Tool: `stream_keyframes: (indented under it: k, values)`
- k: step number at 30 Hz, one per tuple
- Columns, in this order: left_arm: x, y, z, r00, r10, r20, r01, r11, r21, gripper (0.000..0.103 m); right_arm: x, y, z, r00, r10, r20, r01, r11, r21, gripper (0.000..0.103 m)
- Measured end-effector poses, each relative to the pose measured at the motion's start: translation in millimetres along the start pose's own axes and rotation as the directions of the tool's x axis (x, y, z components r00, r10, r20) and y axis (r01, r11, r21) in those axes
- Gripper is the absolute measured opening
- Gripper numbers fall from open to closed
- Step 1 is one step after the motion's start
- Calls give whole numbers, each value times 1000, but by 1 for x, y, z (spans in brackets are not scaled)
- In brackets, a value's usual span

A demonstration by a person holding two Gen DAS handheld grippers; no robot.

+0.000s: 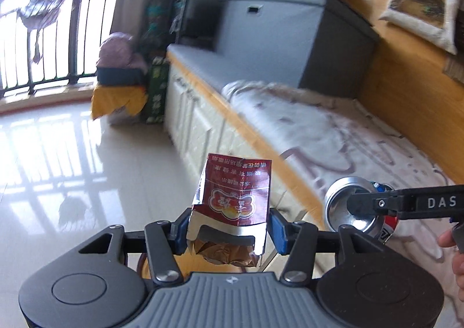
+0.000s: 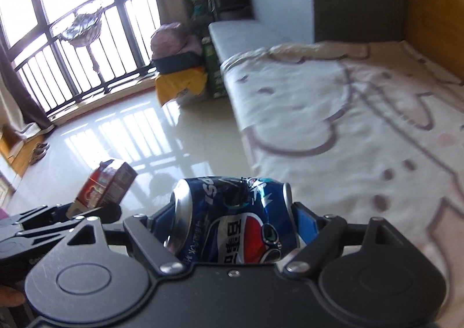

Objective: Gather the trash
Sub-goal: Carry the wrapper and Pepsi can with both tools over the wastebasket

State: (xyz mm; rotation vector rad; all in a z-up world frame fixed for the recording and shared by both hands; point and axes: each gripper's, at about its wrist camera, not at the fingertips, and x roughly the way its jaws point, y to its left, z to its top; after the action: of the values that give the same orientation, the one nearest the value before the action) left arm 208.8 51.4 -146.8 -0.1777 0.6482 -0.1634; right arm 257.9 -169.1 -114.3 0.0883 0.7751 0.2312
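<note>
left claw (image 1: 229, 226) clamped on torn red cigarette pack (image 1: 235, 197), right claw (image 2: 235, 229) pinching dented blue can (image 2: 232, 220) sideways at 3 o'clock; both lifted clear of bed (image 2: 348, 124), ready for binning.

a glossy pale floor (image 2: 150, 136) reflects the barred window (image 2: 66, 23). a bench (image 1: 203, 66) with white cabinet fronts (image 1: 200, 116) runs along the wooden wall (image 1: 406, 90). on it lie a patterned blanket (image 2: 348, 124) and a grey box (image 1: 290, 34). a printed cushion (image 1: 420, 3) leans on the wall. at the bench end stand a green carton (image 2: 213, 69), a yellow bag (image 2: 179, 84) and a purple bundle (image 2: 174, 37). shoes (image 2: 39, 151) sit by the curtain (image 2: 17, 90).
</note>
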Motion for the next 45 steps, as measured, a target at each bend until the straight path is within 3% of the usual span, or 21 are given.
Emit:
stream_keyframes:
  k: [11,18,27,33,36,45]
  values:
    - [41,51,-35,987,51,-155,-64,994,-83,54,60,37,-35,995,8,-99,-11,999,-32,84]
    - [88,79,-54,961,56,-271,-100,984,-150,54,102,56,-63,987,10,-162,-31,991,-130,84]
    - [161,97,-61,926,51,-373,-113,983,-145,55,170,44,-83,963,21,-269,-45,995,-85,86]
    - [205,101,-76,884,40,-465,-129,978,-161,55,204,24,-91,948,17,-317,-12,1000,15,86]
    - [219,105,-89,851,43,-523,-153,974,-170,55,218,17,-93,947,22,-321,-5,999,53,85]
    - [236,127,-114,775,14,-632,-224,941,-253,60,247,19,-104,940,38,-340,-13,997,77,86]
